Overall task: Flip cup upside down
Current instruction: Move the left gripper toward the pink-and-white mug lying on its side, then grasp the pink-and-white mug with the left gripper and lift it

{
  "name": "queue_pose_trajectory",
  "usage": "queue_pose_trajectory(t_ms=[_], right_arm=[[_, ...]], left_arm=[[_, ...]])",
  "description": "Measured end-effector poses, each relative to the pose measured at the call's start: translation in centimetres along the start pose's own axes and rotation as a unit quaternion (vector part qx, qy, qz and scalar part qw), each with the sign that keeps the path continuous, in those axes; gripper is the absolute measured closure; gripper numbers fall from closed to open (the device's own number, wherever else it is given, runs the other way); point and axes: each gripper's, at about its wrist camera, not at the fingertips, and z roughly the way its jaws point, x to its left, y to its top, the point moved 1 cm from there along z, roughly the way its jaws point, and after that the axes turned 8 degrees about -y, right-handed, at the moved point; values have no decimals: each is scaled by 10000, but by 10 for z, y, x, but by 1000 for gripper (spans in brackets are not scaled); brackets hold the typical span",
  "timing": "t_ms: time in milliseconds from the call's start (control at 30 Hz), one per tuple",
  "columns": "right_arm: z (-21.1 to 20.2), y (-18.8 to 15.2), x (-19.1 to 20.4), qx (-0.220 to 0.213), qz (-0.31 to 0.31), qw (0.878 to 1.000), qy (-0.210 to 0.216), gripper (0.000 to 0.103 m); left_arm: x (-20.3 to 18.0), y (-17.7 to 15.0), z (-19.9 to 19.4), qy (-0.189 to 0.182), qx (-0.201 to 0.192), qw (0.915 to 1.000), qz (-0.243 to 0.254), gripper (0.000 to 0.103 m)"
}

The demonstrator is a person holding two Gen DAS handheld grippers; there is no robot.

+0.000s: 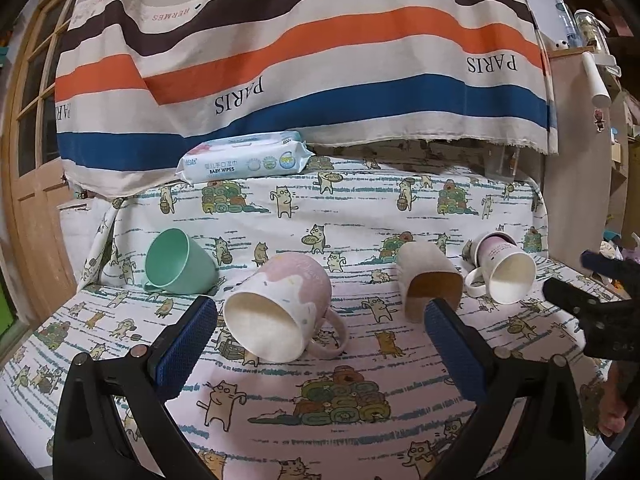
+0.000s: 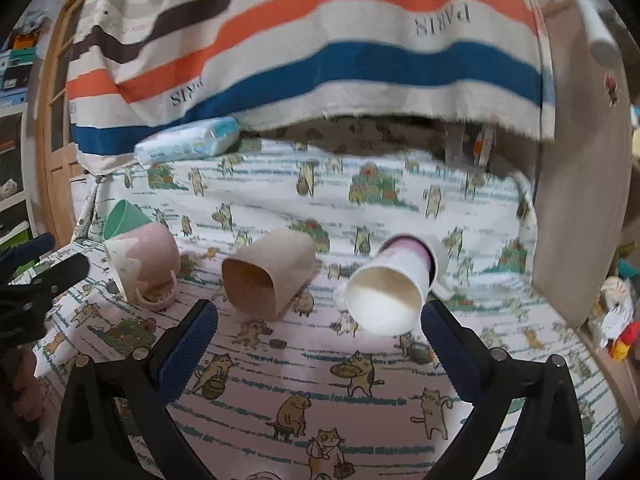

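Left wrist view: the left tool (image 1: 320, 340) is spread wide and empty, with the pink mug (image 1: 280, 308) lying on its side on the cat-print tabletop (image 1: 340, 432) just ahead between the fingers, mouth toward the camera, handle right. The right tool (image 2: 320, 340), equally wide, faces the white mug (image 2: 388, 292).

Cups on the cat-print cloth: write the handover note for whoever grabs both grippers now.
Left gripper: open, empty, facing the pink mug.
Right gripper: open, empty, facing the white-and-purple mug.
All four cups lie on their sides on the cloth: green cup far left, pink mug, beige cup, white-and-purple mug.
Done: nothing flipped.
Left: grasp a cup and set it mouth down.
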Motion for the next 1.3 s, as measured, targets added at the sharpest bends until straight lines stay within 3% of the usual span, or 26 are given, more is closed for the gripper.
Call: queue_pose_trajectory(t_ms=[167,400,633,867,967,1100,1300], right_arm=[[-14,-1,4,-131,-31,9998,-165,1],[-13,5,9,332,18,9984,-458,1],[-12,19,8,676,504,9964,63,1],[-26,32,27,457,371,9982,83,1],[-30,32,31,392,308,9988,0,1],[-30,29,23,441,382,9983,-7,1],[-21,22,0,610,508,9962,-362,1]], left_arm=[[1,-1,0,219,-155,9995,187,0],[1,-1,-2,224,-172,9994,187,0],[3,0,0,39,-21,10000,-2,0],[1,0,2,58,26,10000,32,0],[2,-2,10,86,246,9997,40,0],[1,4,30,114,948,9952,219,0],[12,37,43,97,1237,9922,110,1]])
